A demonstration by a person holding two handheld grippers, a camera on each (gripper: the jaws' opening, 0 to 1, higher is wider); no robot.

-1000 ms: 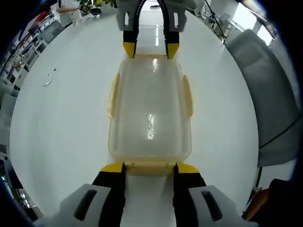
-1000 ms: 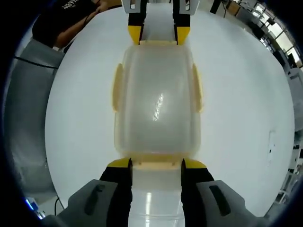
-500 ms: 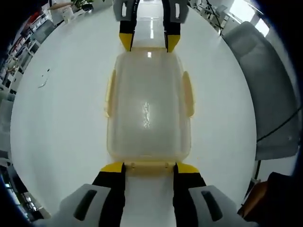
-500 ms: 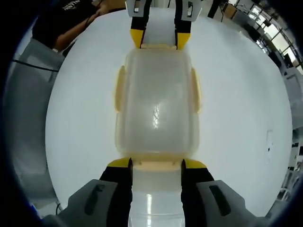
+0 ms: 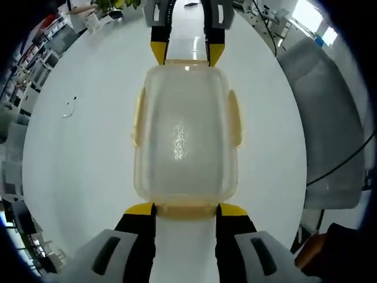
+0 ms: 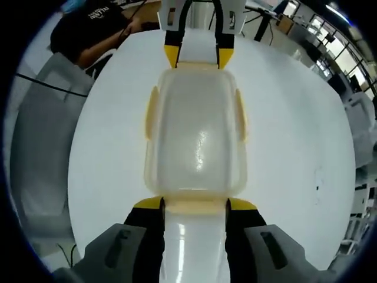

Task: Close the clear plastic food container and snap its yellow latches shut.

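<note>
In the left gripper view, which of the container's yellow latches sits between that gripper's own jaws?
The short-end latch nearest the left gripper; the far-end latch lies at the right gripper, the others flank the long sides.

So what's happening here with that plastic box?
A person is working two hand-held grippers on a clear plastic container with its lid on, sitting on a white table. The left gripper and the right gripper sit at opposite short ends, jaws open, each straddling the yellow end latch there. The yellow side latches lie close along the walls.
</note>
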